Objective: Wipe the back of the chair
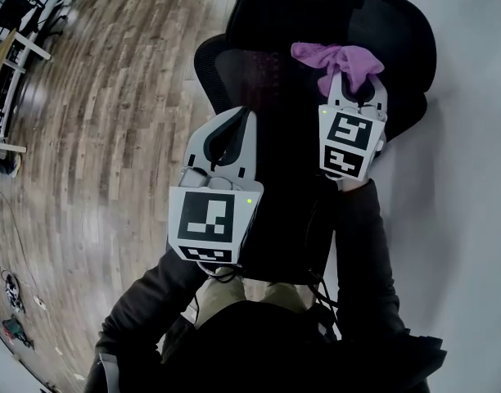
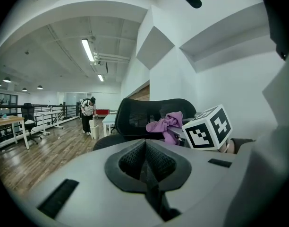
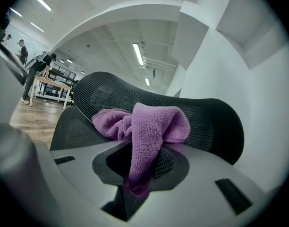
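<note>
Overhead: the head view has both grippers above the black chair point(image 1: 340, 15), the left gripper point(image 1: 236, 121) nearer the person, the right gripper point(image 1: 357, 84) farther ahead with a purple cloth point(image 1: 336, 58) at its tip.
Left gripper: in its own view the left gripper point(image 2: 145, 144) has its jaws pressed together with nothing between them.
Right gripper: in its own view the right gripper point(image 3: 140, 169) is clamped on the cloth point(image 3: 149, 126), which bunches above the tips, one tail hanging down between the pads.
Only in gripper views: ceiling lights point(image 2: 88, 49), a desk point(image 2: 7, 122), a person point(image 2: 87, 115) standing far off.
Only overhead: wood floor point(image 1: 111, 137) on the left, white wall point(image 1: 471, 137) on the right.
Cloth: lies in front of the upper chair back; contact with the mesh cannot be told.
In the way: the right gripper's cube point(image 2: 208, 128) covers the chair's point(image 2: 140, 115) right side, and the cloth point(image 2: 165, 124) covers its middle.
Chair back: the mesh back point(image 3: 206, 122) is upright, its top edge arched, its long axis left to right across both gripper views.
</note>
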